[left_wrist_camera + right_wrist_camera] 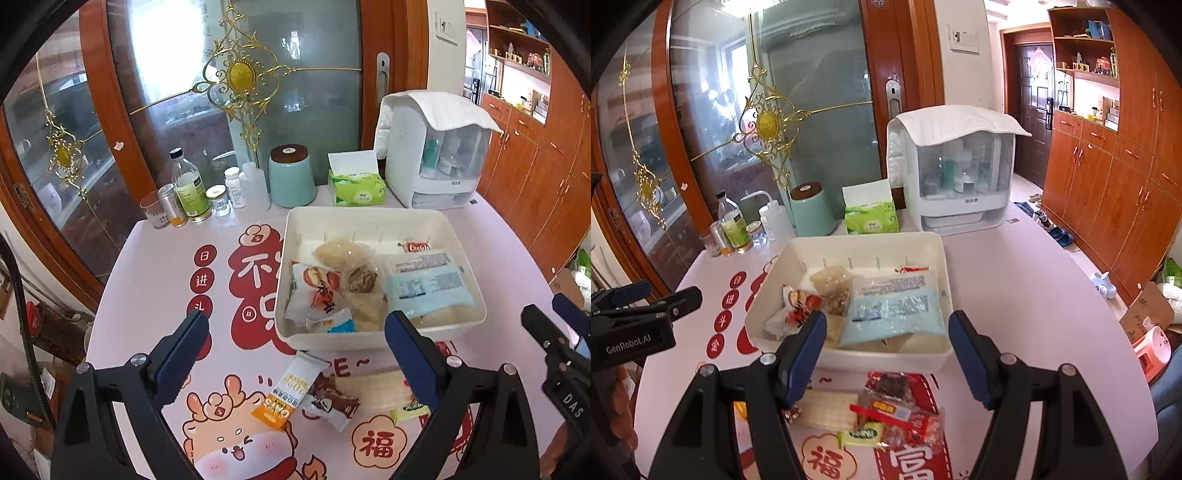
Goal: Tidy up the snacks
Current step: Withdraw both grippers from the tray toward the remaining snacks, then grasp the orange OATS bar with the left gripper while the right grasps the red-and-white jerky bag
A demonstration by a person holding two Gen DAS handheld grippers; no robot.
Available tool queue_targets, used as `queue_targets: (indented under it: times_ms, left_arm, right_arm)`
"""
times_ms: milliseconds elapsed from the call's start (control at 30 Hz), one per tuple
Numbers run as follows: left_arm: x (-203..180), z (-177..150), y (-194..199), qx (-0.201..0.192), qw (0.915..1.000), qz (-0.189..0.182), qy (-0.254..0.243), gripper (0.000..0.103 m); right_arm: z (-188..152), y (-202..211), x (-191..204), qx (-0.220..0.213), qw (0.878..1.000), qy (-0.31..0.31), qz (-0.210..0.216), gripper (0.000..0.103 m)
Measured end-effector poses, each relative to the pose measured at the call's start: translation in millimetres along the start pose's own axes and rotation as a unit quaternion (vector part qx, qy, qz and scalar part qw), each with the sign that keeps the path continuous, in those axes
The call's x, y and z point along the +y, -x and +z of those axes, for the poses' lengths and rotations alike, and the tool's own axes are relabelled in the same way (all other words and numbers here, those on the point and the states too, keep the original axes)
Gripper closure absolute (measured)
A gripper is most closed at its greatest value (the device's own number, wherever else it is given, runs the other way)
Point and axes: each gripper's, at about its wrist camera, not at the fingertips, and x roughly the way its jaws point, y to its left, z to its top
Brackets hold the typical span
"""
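A white bin [288, 236] [775, 280] on the table holds several snacks: a light blue packet [428, 284] [894, 306], a red-and-white packet [314, 288] [798, 310] and clear-wrapped pieces. Loose snacks lie in front of it: an orange-and-white stick pack [288, 391], a brown wrapped cake [332, 400], a pale wafer pack [373, 387] [827, 408], a green packet [862, 435] and red packets [897, 406]. My left gripper [295, 362] is open and empty above the loose snacks. My right gripper [886, 354] is open and empty over the bin's front edge; it also shows in the left wrist view [554, 317].
At the table's back stand bottles and jars [188, 195], a teal canister [291, 177], a green tissue box [356, 188] and a white storage case [432, 151]. A glass door is behind. Wooden cabinets [1108, 177] are at the right.
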Motion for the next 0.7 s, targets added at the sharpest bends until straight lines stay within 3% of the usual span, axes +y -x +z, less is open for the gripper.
queue_targets:
  times_ms: [333, 700]
  left_arm:
    - [15.3, -30.1, -14.8, 0.018, 0.9997, 0.010, -0.011, 0.007]
    - [26.5, -81.1, -79.2, 0.105, 0.9932, 0.026, -0.044, 0.007]
  right_arm:
    - [-35.1, -6.6, -25.7, 0.040, 0.999, 0.021, 0.002, 0.034]
    - [-70.9, -42.2, -43.4, 0.107, 0.994, -0.006, 0.019, 0.034]
